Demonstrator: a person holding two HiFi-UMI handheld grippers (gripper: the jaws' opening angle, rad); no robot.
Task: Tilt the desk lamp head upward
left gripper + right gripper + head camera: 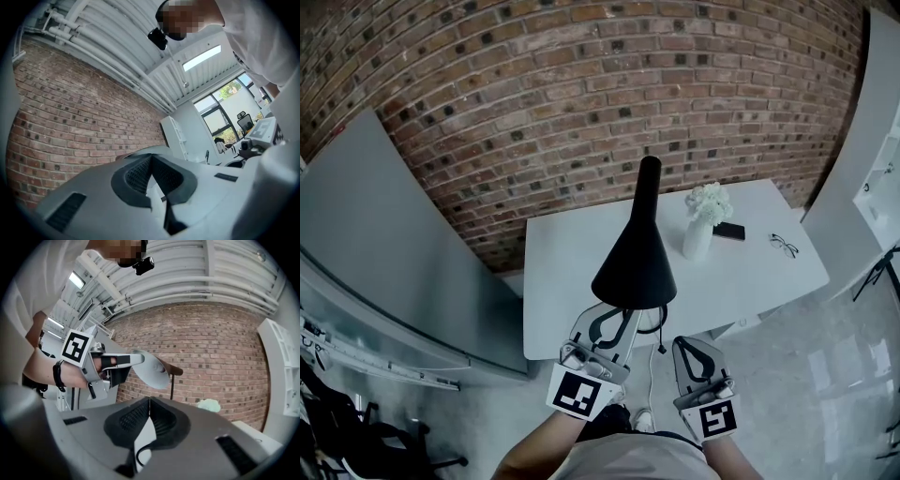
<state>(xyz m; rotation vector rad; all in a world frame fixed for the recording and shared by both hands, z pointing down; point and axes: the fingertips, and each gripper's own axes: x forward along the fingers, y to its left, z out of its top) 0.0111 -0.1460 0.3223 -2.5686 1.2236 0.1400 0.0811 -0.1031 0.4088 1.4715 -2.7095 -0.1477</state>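
Note:
The desk lamp's black cone head [636,253] stands over the near edge of the white table [572,253], its neck pointing away from me. My left gripper [617,317] is shut, and its tips sit under the near rim of the head. In the right gripper view the left gripper [136,358] touches the rim of the pale inside of the lamp head [152,370]. In the left gripper view the shut tips [151,158] meet just before the grey curve of the lamp head [140,152]. My right gripper [694,349] [149,399] is shut on nothing, to the right of the lamp and apart from it.
A white vase of flowers [701,223] [208,405], a dark phone [729,231] and a pair of glasses [784,246] lie on the table's right half. The lamp's cable [657,330] hangs off the near edge. A brick wall stands behind, a grey panel [384,244] at the left.

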